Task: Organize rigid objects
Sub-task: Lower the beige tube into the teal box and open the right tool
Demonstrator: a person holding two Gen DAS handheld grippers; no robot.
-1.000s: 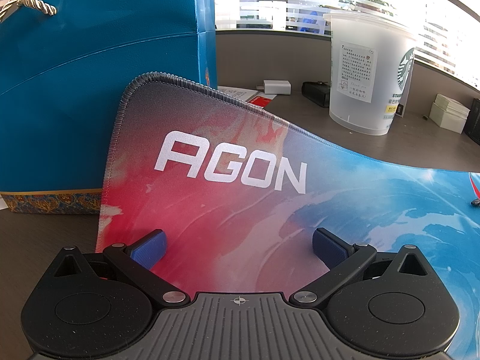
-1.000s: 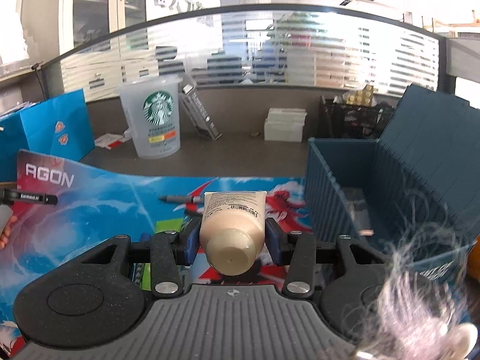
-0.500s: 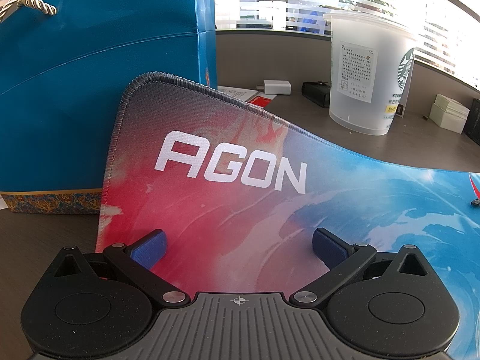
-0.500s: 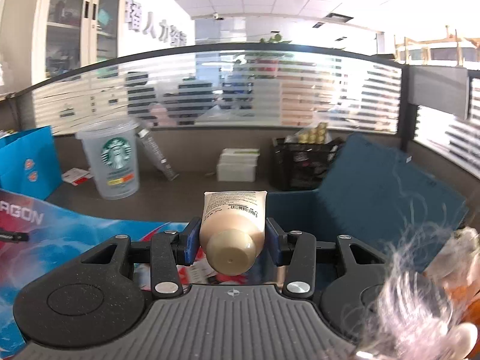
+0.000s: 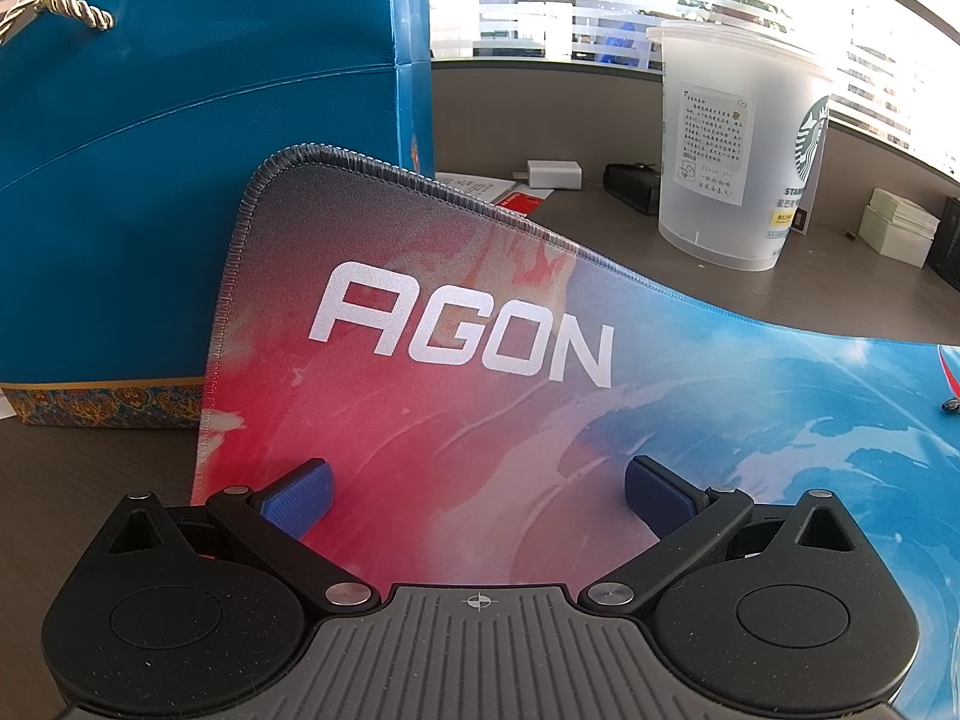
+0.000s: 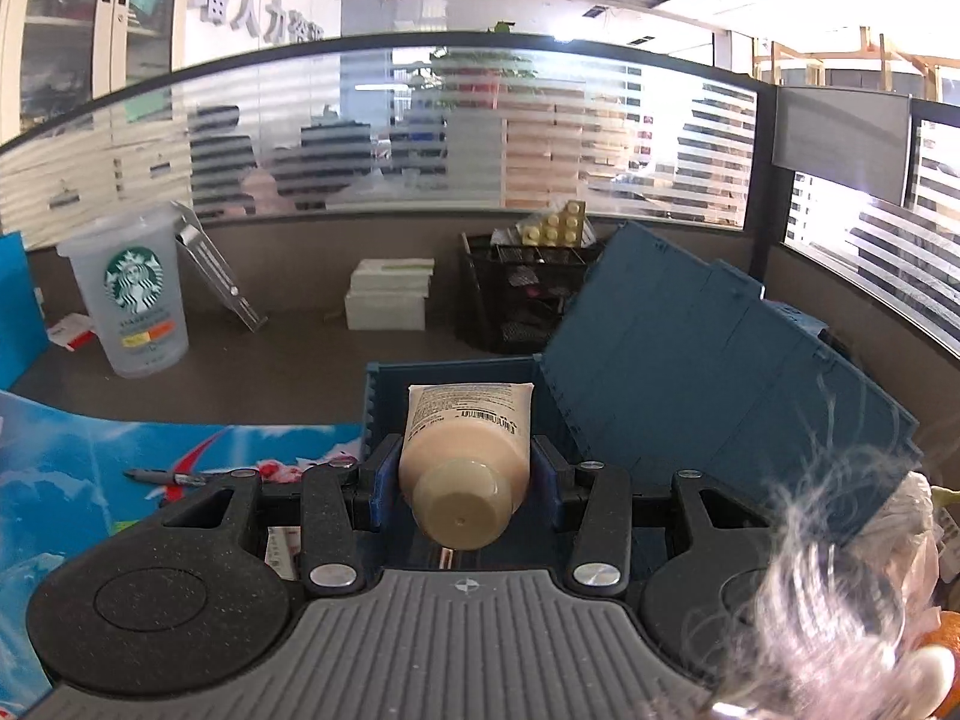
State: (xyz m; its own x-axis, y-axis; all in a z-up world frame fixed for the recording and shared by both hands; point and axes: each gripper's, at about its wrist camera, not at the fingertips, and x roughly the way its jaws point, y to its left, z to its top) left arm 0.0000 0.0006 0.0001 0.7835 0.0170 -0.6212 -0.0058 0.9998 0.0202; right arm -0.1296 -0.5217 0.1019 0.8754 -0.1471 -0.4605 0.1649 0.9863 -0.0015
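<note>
My right gripper (image 6: 465, 468) is shut on a beige cosmetic tube (image 6: 467, 456), cap toward the camera, held above the open dark blue storage box (image 6: 456, 372), whose lid (image 6: 720, 372) leans back to the right. The box interior is mostly hidden by the gripper. My left gripper (image 5: 477, 489) is open and empty, resting low over the red and blue AGON mouse mat (image 5: 480, 360).
A blue gift bag (image 5: 198, 180) stands behind the mat's curled corner. A Starbucks cup (image 5: 732, 144) (image 6: 135, 300), a white box stack (image 6: 390, 300), a black mesh organiser (image 6: 516, 294) and a pen (image 6: 168, 477) lie on the desk. A furry toy (image 6: 840, 588) is at bottom right.
My right gripper has carried the tube rightwards from above the mat to above the open box, and has tilted up. The left gripper has not moved.
</note>
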